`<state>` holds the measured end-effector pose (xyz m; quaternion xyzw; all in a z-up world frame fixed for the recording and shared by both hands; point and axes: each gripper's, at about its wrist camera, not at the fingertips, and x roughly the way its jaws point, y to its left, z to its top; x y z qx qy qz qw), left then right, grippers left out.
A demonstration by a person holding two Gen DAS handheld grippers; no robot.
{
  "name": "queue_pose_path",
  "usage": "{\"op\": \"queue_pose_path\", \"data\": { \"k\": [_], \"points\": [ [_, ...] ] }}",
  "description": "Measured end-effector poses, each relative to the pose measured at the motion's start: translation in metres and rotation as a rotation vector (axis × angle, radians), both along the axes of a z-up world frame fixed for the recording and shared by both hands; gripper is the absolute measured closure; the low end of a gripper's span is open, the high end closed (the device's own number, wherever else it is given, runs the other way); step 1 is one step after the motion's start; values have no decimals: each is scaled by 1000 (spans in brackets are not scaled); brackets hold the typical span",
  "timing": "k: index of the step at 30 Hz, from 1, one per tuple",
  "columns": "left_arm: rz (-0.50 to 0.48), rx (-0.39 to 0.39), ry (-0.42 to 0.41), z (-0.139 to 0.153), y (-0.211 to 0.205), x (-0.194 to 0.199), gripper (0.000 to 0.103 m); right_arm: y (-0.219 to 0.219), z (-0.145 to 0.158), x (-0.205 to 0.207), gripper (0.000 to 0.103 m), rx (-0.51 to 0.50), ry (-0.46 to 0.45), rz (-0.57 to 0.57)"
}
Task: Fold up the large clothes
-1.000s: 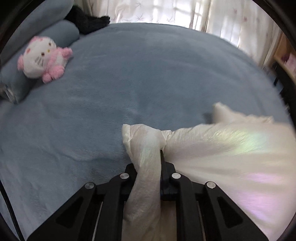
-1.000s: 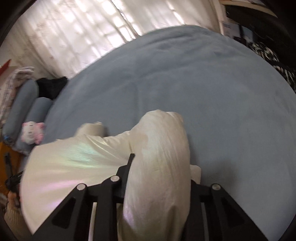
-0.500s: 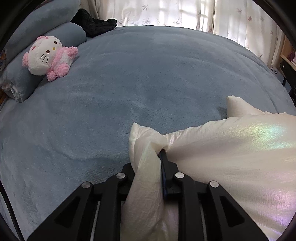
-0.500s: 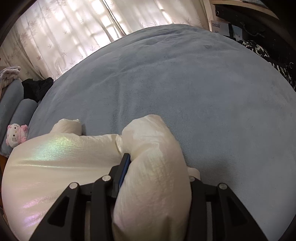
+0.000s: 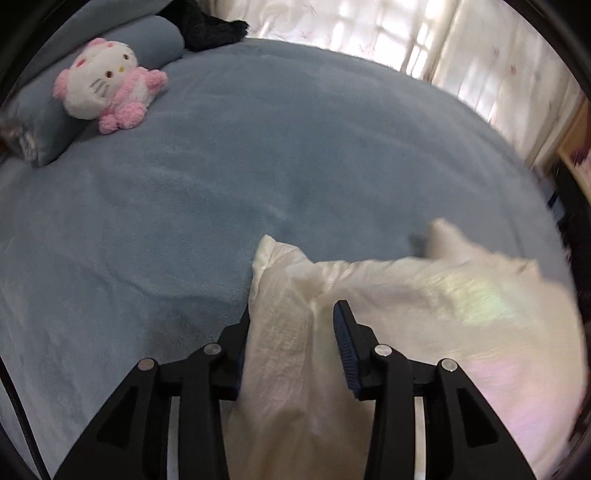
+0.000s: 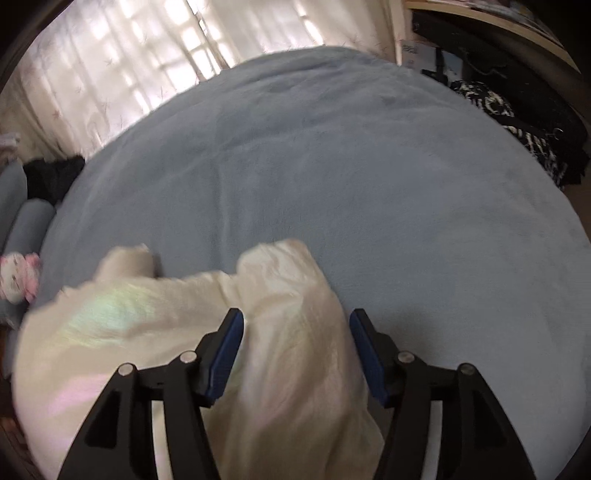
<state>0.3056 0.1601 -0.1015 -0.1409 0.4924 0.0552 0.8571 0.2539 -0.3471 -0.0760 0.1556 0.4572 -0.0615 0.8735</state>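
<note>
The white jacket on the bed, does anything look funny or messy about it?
A bit. The white jacket lies bunched on the blue blanket, not flat. A puffy bunched part pokes up between the left tongs, another between the right tongs, both opening. Nothing looks torn.

Daylit from behind through thin curtains (image 5: pixel 373 33), blown out to white glare. Soft, even light on the blue blanket (image 6: pixel 369 177); faint shadows. Motion blur across the white garment (image 5: pixel 461 295), rainbow sheen included. Heavy fisheye bending, dark corners at every edge.
</note>
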Motion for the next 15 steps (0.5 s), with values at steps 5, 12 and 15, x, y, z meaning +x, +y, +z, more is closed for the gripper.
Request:
{"op": "queue_pose_path", "data": {
  "k": [5,12,15],
  "points": [
    [-19,34,-80,50,-29,-22,59,29,55,-30,38,43,-126,54],
    [-75,26,-239,80,-122,-69,57,122,68,-72,30,56,-274,172],
    [-67,29,-251,61,-150,-75,56,162,48,-79,31,1,-299,186]
  ]
}}
